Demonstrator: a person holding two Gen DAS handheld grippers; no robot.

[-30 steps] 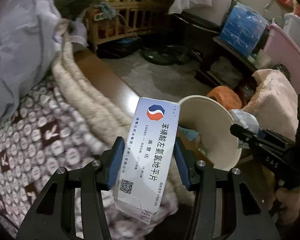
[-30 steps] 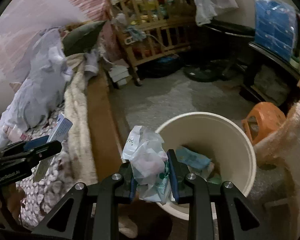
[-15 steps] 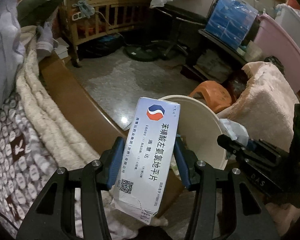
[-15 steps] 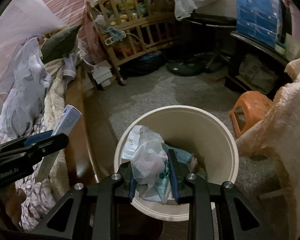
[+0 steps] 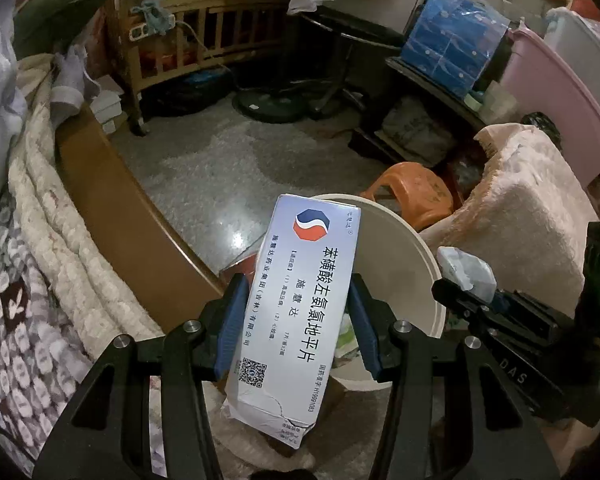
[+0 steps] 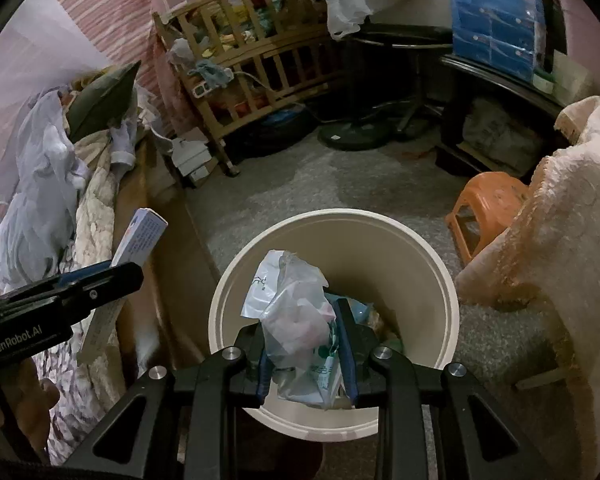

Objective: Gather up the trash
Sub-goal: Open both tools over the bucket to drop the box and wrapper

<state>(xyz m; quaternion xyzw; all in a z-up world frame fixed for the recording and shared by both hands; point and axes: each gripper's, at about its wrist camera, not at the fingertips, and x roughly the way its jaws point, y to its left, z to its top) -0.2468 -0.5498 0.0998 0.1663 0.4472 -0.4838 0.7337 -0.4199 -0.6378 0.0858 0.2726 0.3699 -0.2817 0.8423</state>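
Observation:
My left gripper (image 5: 298, 320) is shut on a white medicine box (image 5: 300, 300) with Chinese print, held upright beside the near left rim of the cream trash bin (image 5: 416, 264). My right gripper (image 6: 304, 344) is shut on a crumpled clear plastic bag (image 6: 296, 320) and holds it over the open mouth of the bin (image 6: 432, 276). The bin holds some trash at the bottom. The left gripper with the box (image 6: 140, 236) shows at the left of the right wrist view. The right gripper with the bag (image 5: 466, 272) shows at the right of the left wrist view.
A bed with a quilt (image 5: 52, 240) and wooden frame (image 5: 112, 200) runs along the left. An orange stool (image 6: 488, 204) and a fuzzy pink blanket (image 6: 560, 216) stand right of the bin. A wooden crib (image 6: 252, 56), fan base (image 6: 352, 136) and shelves line the back.
Both grippers moved away from the bed and toward the bin. The plastic bag went from the bin's left rim to over its opening. The box came nearer the bin's rim.

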